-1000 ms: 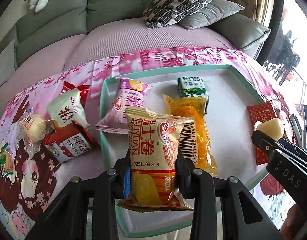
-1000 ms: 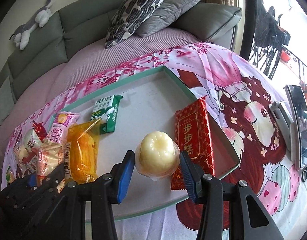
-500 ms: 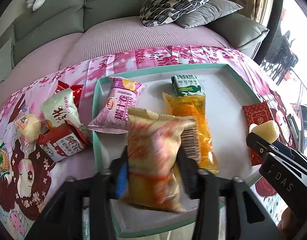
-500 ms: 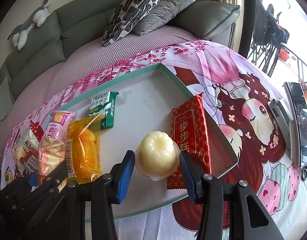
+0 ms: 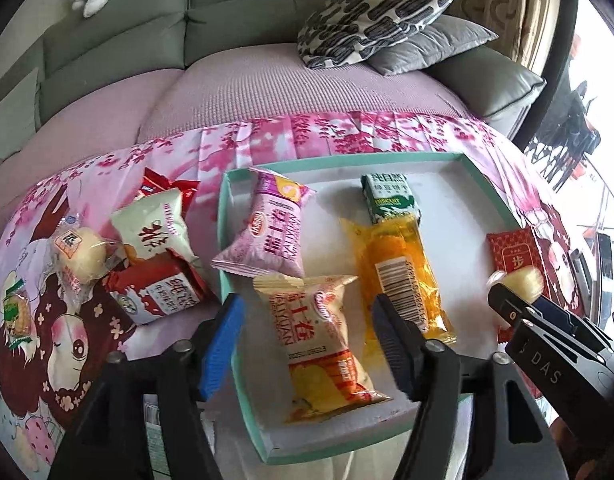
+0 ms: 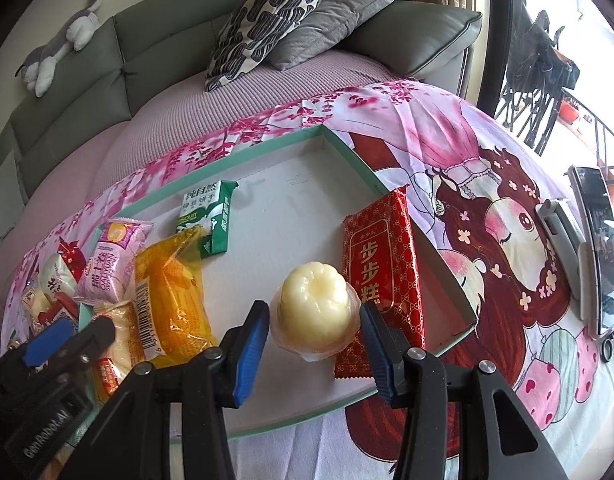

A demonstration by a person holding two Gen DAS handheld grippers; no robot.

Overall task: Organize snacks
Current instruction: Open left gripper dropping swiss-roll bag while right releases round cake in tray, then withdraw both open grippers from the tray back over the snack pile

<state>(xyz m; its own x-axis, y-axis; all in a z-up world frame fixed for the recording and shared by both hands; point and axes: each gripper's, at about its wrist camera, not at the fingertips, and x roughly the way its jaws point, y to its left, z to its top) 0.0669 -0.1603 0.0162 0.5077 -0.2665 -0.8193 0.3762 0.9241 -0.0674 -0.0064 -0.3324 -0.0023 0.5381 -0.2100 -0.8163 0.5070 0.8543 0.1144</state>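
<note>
A teal-rimmed white tray (image 5: 491,184) holds a pink wrapper (image 5: 272,227), a yellow-orange wrapper (image 5: 322,332), a clear orange packet (image 5: 399,268), a green-white biscuit pack (image 5: 390,197) and a red gold-patterned pouch (image 6: 381,264) (cream jelly (image 6: 313,312) beside it), on a pink blossom-print cloth (image 6: 447,128).

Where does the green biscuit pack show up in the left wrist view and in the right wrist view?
Left wrist: the green biscuit pack lies at upper centre-right, at the far side of the tray.
Right wrist: it lies left of centre, mid-height, also at the tray's far side.
Shared landmark: the orange packet directly in front of it, touching its near end.
</note>
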